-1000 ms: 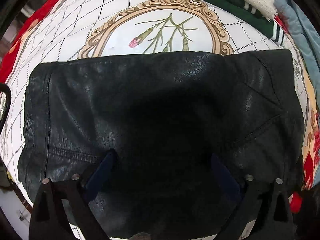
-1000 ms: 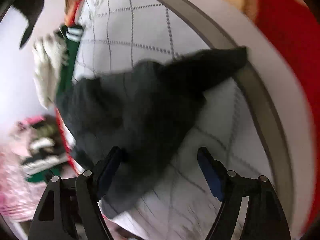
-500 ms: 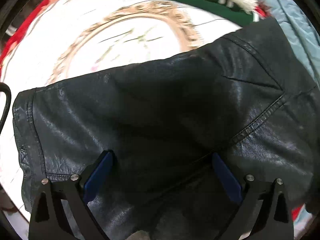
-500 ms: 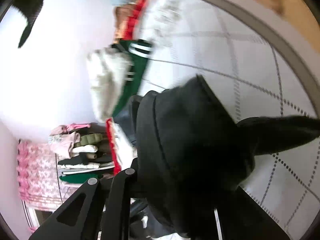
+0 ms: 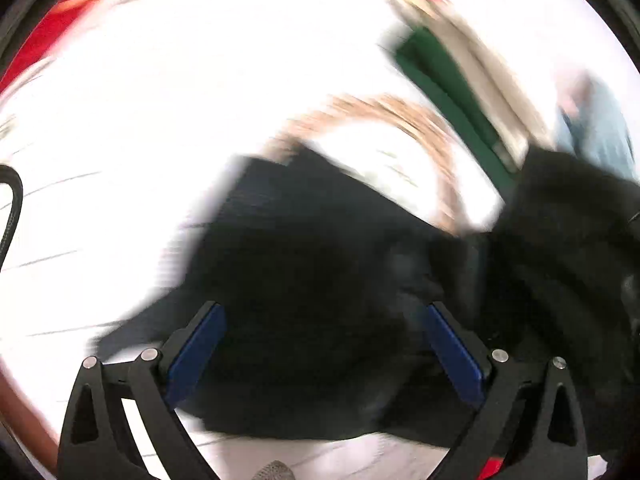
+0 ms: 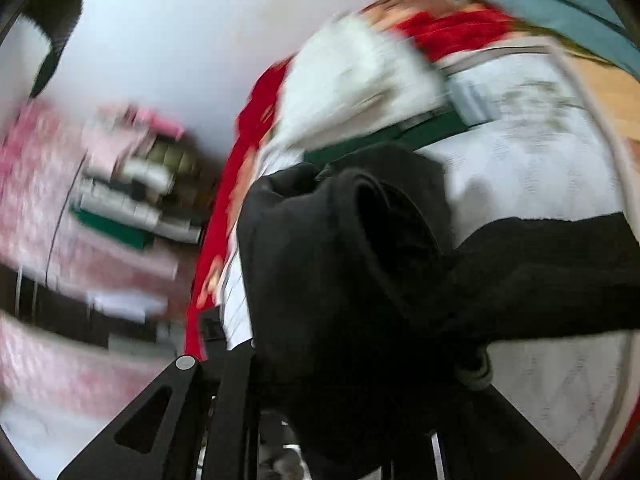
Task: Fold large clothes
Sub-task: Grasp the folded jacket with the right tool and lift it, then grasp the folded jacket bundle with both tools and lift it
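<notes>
Left wrist view, blurred: white patterned cover (image 5: 168, 128) is bare to the left & ahead, free passage there. Black jacket (image 5: 320, 300) fills the room between the left tongs (image 5: 320, 340), jaws wide apart, and runs off right. Green garment (image 5: 444, 92) w/ a cream one on it blocks far right; blue cloth (image 5: 600, 136) beyond. Right wrist view: jacket bunch (image 6: 340, 260) clamped in right tongs (image 6: 344, 412) blocks centre; bare cover (image 6: 560, 392) at lower right.
</notes>
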